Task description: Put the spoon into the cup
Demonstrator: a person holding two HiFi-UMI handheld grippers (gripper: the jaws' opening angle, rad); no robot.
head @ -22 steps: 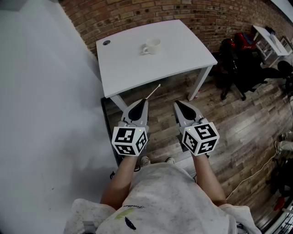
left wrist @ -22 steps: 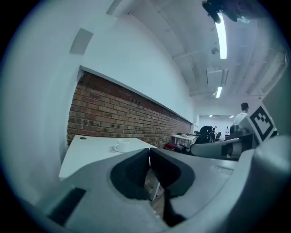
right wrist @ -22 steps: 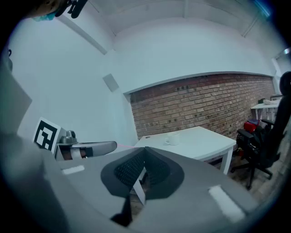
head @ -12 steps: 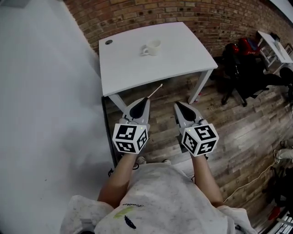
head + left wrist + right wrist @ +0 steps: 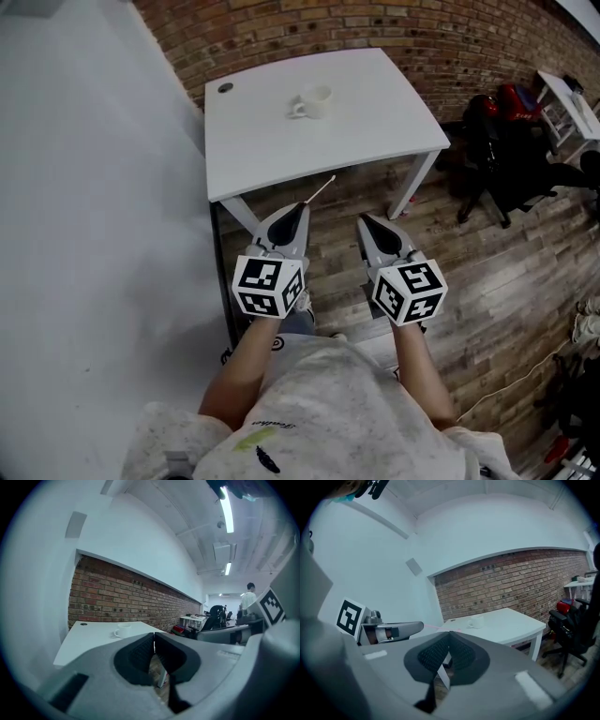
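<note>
A white cup stands on the white table, near its far middle. Both grippers hang in front of the table's near edge, over the wooden floor. My left gripper is shut on a thin pale spoon, whose free end points up-right toward the table edge. My right gripper is shut with nothing in it. In the left gripper view the jaws are pressed together and the cup sits beyond them. The right gripper view shows its shut jaws, the spoon and the cup.
A white wall runs along the left and a brick wall stands behind the table. A black office chair, a red bag and a small white table stand to the right. A person stands far off.
The table and cup sit slightly lower and nearer in the head view than before. Both grippers keep the same pose, the left still holding the spoon.
</note>
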